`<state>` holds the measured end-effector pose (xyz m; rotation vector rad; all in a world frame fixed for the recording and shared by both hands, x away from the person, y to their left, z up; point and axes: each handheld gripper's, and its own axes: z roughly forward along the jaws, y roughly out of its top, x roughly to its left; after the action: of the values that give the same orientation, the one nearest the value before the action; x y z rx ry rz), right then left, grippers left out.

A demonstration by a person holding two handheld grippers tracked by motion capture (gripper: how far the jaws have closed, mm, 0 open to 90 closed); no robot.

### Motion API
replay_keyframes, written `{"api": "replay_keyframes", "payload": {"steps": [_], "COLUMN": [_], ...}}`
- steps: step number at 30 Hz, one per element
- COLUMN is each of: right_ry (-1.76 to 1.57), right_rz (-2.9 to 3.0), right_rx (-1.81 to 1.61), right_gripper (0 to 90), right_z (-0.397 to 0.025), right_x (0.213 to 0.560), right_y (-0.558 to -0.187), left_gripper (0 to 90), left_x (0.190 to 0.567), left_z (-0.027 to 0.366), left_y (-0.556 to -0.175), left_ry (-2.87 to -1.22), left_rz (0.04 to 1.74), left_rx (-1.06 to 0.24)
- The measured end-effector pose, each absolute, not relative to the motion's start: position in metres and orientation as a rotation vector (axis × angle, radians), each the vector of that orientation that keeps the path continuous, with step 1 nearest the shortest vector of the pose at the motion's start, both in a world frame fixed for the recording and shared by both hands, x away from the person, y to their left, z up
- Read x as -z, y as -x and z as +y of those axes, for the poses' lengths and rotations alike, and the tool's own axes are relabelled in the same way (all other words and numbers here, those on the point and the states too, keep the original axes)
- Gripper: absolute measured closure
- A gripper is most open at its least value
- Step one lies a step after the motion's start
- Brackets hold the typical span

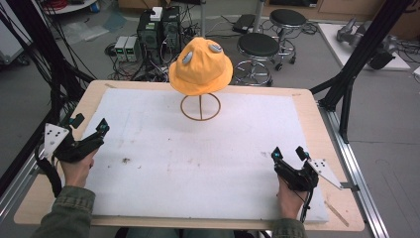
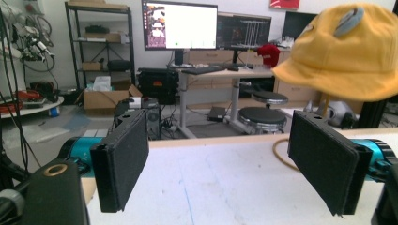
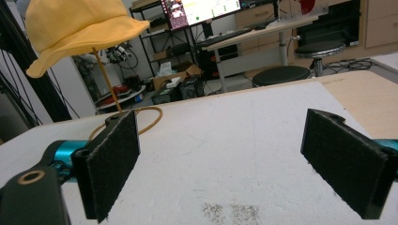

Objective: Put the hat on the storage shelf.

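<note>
yellow hat (image 1: 200,69), monitor text (image 2: 179,30) perhaps unreadable

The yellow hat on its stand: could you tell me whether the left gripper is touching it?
Apart. The high view shows the left gripper at the table's near left edge, with bare white mat between it and the yellow hat.

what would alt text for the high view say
A yellow bucket hat sits on a wire stand at the far middle of a white-topped table. A person's hands hold the left gripper and right gripper near the near corners, jaws open, nothing held.
</note>
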<state>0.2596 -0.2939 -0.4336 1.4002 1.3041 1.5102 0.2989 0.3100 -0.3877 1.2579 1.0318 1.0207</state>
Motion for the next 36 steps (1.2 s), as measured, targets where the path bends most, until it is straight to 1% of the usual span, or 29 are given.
{"api": "replay_keyframes", "payload": {"steps": [15,18,29,36], "right_ry": [-1.406,-1.405,-1.412,-1.411], "right_rz": [1.295,1.296,1.302,1.304], "right_rx": [-1.508,-1.507,-1.509,-1.506], "right_gripper": [10.9,10.9,10.9,10.9], "right_z": [-0.295,-0.294,-0.296,-0.296], "right_x": [0.434,0.434,0.434,0.435], "right_y": [-0.259,-0.259,-0.261,-0.262], "left_gripper": [20.6,21.5,22.3,22.5], "left_x": [0.422,0.424,0.437,0.438], "left_z": [0.330,0.331,0.336,0.336], "left_y": [-0.283,-0.278,-0.271,-0.271], "left_ry": [-1.240,-1.209,-1.181,-1.185], "left_rz": [1.162,1.180,1.272,1.262], "left_rx": [-1.014,-1.018,-1.034,-1.030]}}
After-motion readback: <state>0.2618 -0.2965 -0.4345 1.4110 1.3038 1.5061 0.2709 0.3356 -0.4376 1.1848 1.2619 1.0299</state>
